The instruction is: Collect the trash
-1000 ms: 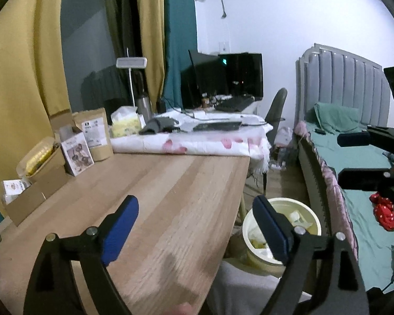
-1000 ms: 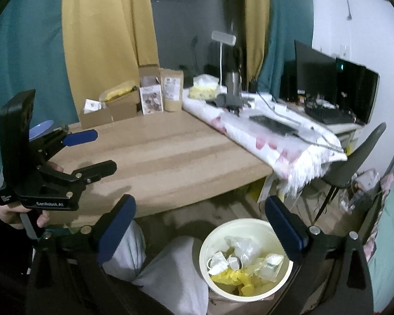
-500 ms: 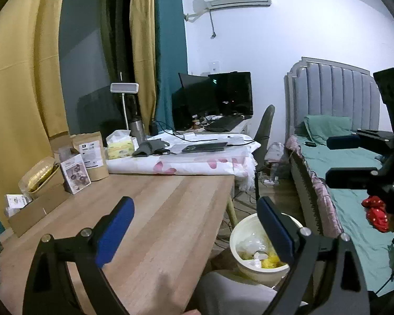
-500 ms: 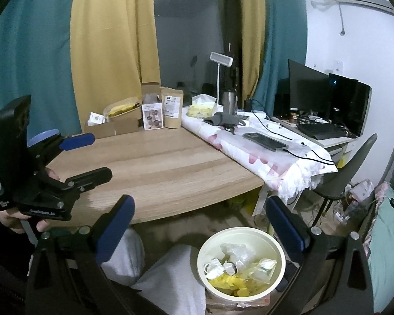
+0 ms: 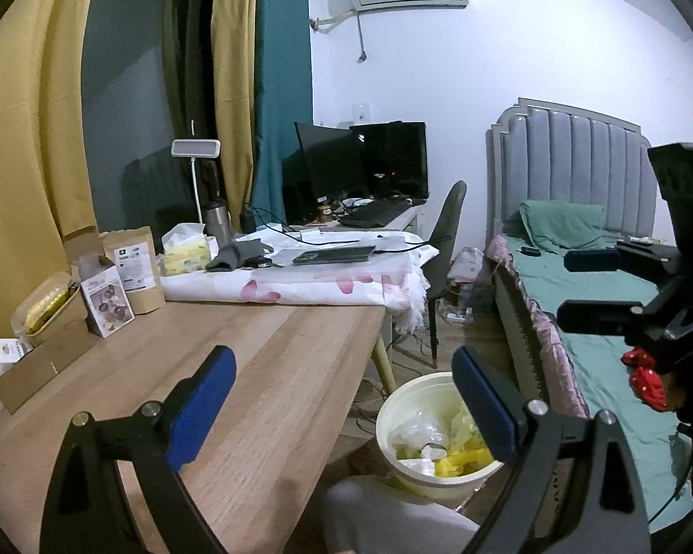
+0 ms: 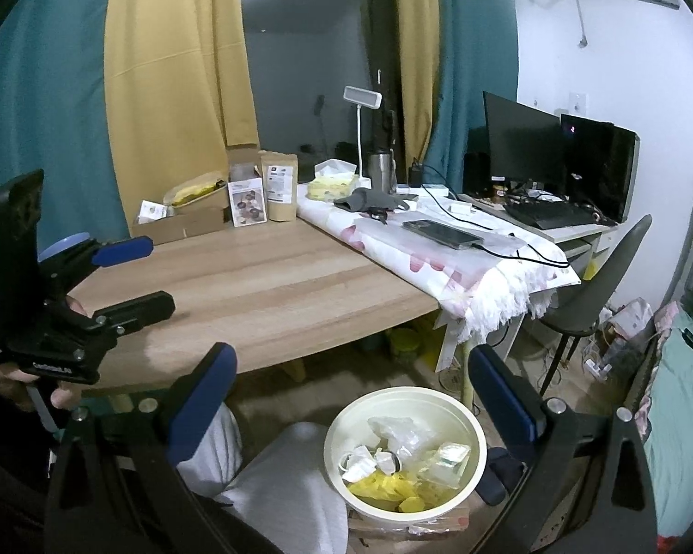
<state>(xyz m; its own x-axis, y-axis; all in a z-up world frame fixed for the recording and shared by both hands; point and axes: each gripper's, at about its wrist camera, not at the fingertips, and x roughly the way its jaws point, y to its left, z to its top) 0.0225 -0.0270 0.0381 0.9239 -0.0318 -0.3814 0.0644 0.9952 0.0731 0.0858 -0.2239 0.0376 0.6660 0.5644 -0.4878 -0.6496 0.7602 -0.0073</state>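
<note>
A cream trash bin [image 6: 443, 406] stands on the floor beside the wooden table [image 6: 263, 295], holding crumpled white, clear and yellow trash [image 6: 392, 466]. It also shows in the left wrist view [image 5: 392, 415]. My left gripper [image 5: 342, 397] is open and empty above the table's near edge. It also shows in the right wrist view [image 6: 134, 272]. My right gripper [image 6: 351, 397] is open and empty above the bin. It shows at the right of the left wrist view [image 5: 591, 286].
Cardboard box [image 6: 180, 226], kraft pouch [image 6: 279, 187] and small carton [image 6: 248, 203] stand at the table's far side. A floral cloth [image 6: 439, 249] carries a tissue pack, grey cloth and tablet. Desk with monitors [image 6: 554, 157], chair [image 6: 596, 286] and bed [image 5: 591, 323] lie to the right.
Both grippers rose and pulled back a little, so more of the room and the bin shows. Both stayed open and empty.
</note>
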